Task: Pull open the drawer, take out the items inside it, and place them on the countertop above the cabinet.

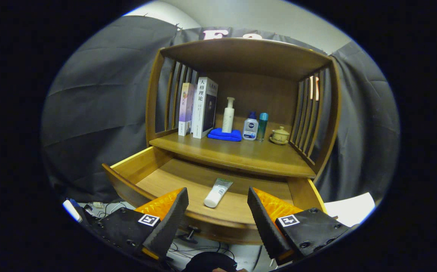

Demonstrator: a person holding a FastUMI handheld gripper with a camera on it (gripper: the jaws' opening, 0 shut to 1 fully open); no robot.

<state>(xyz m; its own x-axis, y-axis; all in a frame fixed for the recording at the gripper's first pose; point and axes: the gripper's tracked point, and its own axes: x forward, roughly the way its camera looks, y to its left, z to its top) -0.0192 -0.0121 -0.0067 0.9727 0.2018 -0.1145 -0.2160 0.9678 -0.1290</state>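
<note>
Gripper view looks into a wooden cabinet (pixel 324 113) whose drawer (pixel 128 177) is pulled out toward the tool (pixel 217 206). Beyond and left of the tool's left finger, two books (pixel 199 107) stand upright on the table (pixel 241 153) above the drawer, leaning against the slatted side. Next along comes a folded blue cloth (pixel 225 135) with a white pump bottle (pixel 228 115) standing on it. Straight ahead of the tool, closer in, a white tube (pixel 217 192) lies flat on the drawer floor, cap end toward the fingers (it sits just ahead of the gap between them, touching neither). The tool is spread wide, its fingers well apart and holding nothing, their tips hovering over the drawer's front edge. A small dark knob (pixel 192 231) shows under that front edge, between the fingers. Farther back and a little right, a squat bottle with a blue cap (pixel 250 128) stands beside a slim teal bottle (pixel 262 125). Right of those, a small lidded cup on a saucer (pixel 280 135) rests near the right slats. Beyond the right finger, a white sheet (pixel 350 209) lies outside the cabinet.
</note>
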